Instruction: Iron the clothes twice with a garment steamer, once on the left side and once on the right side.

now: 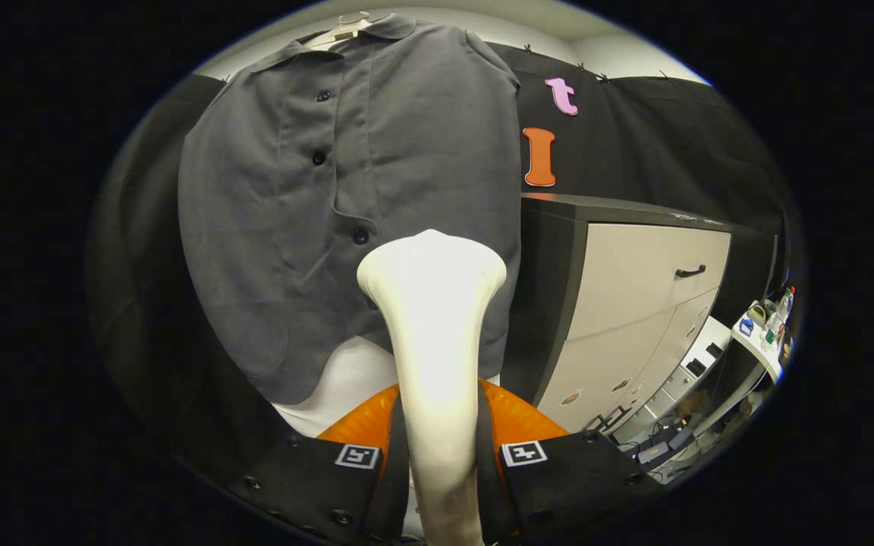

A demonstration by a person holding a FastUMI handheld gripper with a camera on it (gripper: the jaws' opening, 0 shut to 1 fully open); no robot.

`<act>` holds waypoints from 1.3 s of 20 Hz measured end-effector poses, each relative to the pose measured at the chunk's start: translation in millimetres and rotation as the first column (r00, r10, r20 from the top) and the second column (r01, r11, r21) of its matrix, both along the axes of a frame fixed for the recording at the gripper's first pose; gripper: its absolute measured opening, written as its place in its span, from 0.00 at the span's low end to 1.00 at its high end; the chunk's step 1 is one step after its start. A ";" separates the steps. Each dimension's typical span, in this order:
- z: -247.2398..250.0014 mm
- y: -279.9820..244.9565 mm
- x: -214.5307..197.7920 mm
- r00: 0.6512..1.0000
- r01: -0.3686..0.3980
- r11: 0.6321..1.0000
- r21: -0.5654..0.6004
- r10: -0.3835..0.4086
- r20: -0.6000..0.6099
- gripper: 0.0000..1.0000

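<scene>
Both fingers (395, 455) of my gripper (441, 455) are clamped on the neck of the white steamer (433, 318), one on each side. Its wide head rises just ahead of them, near the lower front of the grey shirt (353, 189) that hangs buttoned on a hanger (346, 26). I cannot tell whether the head touches the cloth. Beside the shirt stands a cabinet (642, 280).

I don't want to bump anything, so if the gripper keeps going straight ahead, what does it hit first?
Probably the grey shirt: the gripper is shut on the steamer, whose head points at its lower front. The gap is unclear.
</scene>
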State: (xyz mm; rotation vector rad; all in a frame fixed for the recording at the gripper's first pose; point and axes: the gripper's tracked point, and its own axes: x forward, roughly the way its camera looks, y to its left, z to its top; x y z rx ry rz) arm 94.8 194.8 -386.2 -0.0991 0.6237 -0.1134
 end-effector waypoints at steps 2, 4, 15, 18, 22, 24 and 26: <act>18.2 1.7 1.9 0.999 0.003 1.000 0.003 -0.003 0.037 0.45; 42.9 5.8 7.6 0.996 -0.002 1.000 0.016 0.001 0.094 0.45; 188.6 60.3 42.6 0.910 -0.156 0.988 -0.016 0.150 0.385 0.44; 213.6 81.5 47.3 0.881 -0.199 0.980 -0.013 0.185 0.436 0.44; 234.7 112.5 51.6 0.852 -0.253 0.967 0.006 0.220 0.476 0.44; 241.2 129.7 56.0 0.841 -0.285 0.959 0.011 0.244 0.483 0.44; 244.3 146.9 64.2 0.834 -0.312 0.950 0.011 0.269 0.481 0.44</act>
